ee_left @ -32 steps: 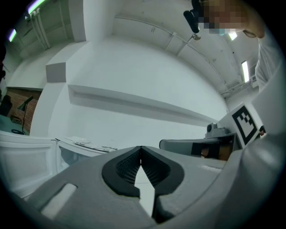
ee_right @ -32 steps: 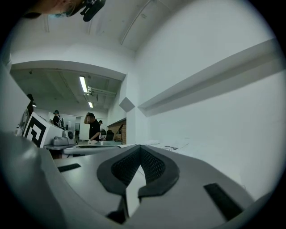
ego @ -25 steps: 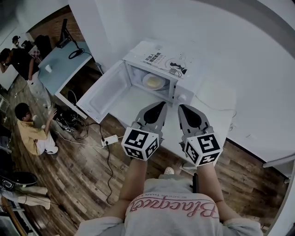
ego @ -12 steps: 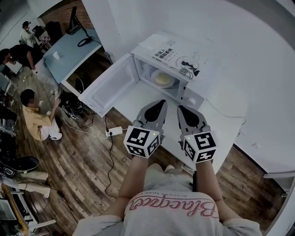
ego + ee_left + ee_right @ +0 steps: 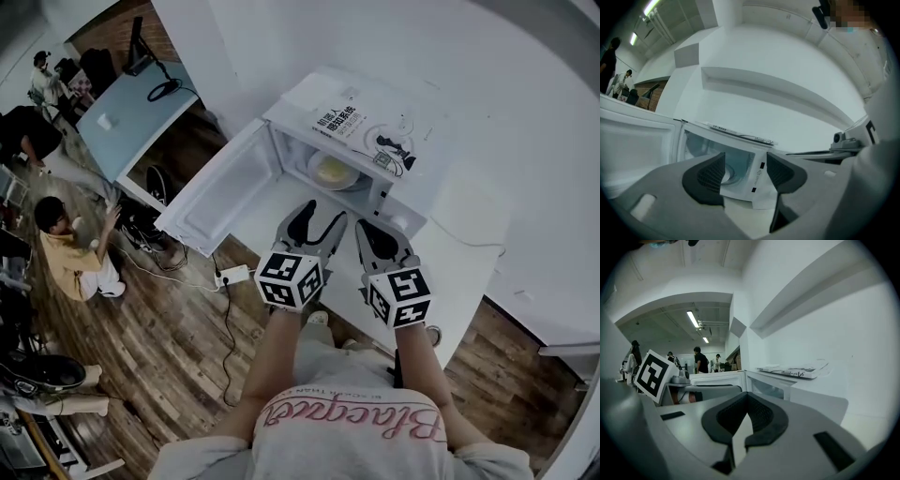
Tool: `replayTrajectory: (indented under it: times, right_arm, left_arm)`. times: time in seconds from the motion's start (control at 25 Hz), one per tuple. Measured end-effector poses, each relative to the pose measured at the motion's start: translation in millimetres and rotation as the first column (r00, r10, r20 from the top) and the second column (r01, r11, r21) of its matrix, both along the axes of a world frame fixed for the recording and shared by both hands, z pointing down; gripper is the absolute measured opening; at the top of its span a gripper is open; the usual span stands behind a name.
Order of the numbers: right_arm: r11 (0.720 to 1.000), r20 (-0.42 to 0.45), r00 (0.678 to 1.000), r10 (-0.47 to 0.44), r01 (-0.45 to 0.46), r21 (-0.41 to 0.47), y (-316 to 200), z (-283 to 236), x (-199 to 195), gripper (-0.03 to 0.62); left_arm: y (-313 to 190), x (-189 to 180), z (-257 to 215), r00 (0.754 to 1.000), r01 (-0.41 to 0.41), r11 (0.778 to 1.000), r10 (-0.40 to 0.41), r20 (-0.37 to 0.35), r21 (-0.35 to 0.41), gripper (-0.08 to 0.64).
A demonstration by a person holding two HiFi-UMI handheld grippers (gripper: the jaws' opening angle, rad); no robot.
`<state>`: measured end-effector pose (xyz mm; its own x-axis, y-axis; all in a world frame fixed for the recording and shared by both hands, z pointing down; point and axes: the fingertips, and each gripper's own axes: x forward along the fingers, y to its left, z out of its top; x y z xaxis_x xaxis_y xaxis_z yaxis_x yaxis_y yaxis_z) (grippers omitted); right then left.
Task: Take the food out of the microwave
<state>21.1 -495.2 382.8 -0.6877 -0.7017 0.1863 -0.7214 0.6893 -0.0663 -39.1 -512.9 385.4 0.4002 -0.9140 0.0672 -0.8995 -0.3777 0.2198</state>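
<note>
The white microwave (image 5: pixel 375 155) stands on a white table (image 5: pixel 267 211) with its door (image 5: pixel 216 192) swung open to the left. Inside it lies a round plate with pale yellow food (image 5: pixel 333 172). My left gripper (image 5: pixel 317 214) is level in front of the cavity, short of the opening; its jaws are opening with nothing between them. In the left gripper view the left gripper (image 5: pixel 745 171) frames the cavity and the plate's rim (image 5: pixel 727 177). My right gripper (image 5: pixel 368 227) is beside it, before the microwave's control side, shut and empty. In the right gripper view its pads (image 5: pixel 761 416) meet.
A booklet with a cable (image 5: pixel 361 127) lies on top of the microwave. A power strip (image 5: pixel 230 277) and cords lie on the wooden floor at the left. A blue desk (image 5: pixel 131 108) and people stand far left. A white wall rises close behind the microwave.
Both grippers have moved forward and down toward the open microwave. The left gripper's jaws, shut before, now stand apart. The right gripper stays shut.
</note>
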Motion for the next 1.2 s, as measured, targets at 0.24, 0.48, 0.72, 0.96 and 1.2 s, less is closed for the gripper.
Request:
replayTrajectory:
  times: [0.24, 0.48, 0.72, 0.96, 1.2]
  right_arm:
    - [0.999, -0.047, 0.999, 0.028, -0.028, -0.014, -28, 19, -22, 0.009]
    - [0.997, -0.071, 0.996, 0.062, -0.066, -0.051, -48, 43, -42, 0.009]
    - [0.993, -0.106, 0.991, 0.081, -0.089, -0.072, -61, 69, -55, 0.009]
    - [0.987, -0.107, 0.987, 0.12, -0.13, -0.097, -78, 91, -56, 0.009]
    - [0.986, -0.127, 0.986, 0.109, -0.124, -0.113, -85, 105, -63, 0.009]
  left_arm:
    - [-37, -26, 35, 0.999, -0.008, 0.998, 0.006, -0.036, -0.064, 0.267]
    - [-64, -49, 70, 0.983, -0.025, 0.984, -0.007, -0.181, -0.175, 0.266]
    - [-89, -58, 107, 0.968, -0.036, 0.96, -0.036, -0.25, -0.277, 0.265]
    - [-121, -66, 145, 0.895, -0.053, 0.92, -0.129, -0.427, -0.389, 0.265]
    - [-150, -68, 171, 0.809, -0.061, 0.876, -0.237, -0.537, -0.479, 0.265]
